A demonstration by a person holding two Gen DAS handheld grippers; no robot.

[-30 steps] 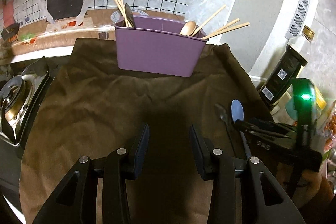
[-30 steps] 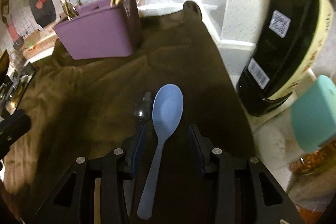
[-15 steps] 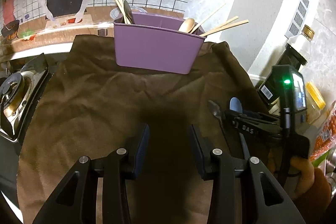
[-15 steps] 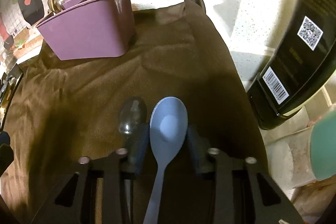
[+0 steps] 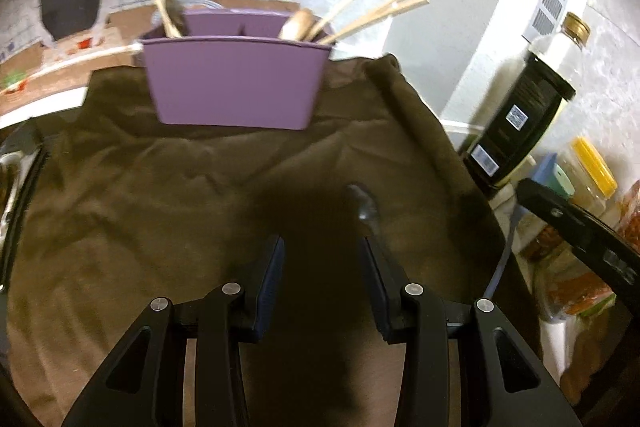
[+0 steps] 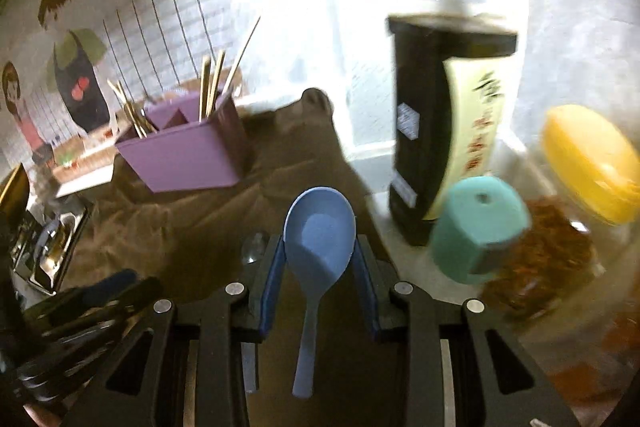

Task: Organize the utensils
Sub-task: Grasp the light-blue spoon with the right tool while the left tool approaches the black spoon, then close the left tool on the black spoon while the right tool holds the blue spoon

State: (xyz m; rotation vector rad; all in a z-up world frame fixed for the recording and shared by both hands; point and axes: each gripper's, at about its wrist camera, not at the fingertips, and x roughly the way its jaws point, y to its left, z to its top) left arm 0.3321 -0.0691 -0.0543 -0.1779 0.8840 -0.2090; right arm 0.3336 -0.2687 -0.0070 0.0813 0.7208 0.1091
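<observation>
Lifted off the brown cloth (image 5: pixel 168 211) since the earlier frame, the blue spoon (image 6: pixel 320 231) is now clamped at its bowl by the right gripper (image 6: pixel 319 259), whose jaws have just been closing. One metal spoon (image 5: pixel 366 205) is left on the cloth, just ahead of the left gripper (image 5: pixel 322 259), whose jaws stand apart, empty. A slip may be risked: only the bowl's rounded edges are pinched. Farther off stands one purple caddy (image 5: pixel 236 83), several wooden utensils inside.
</observation>
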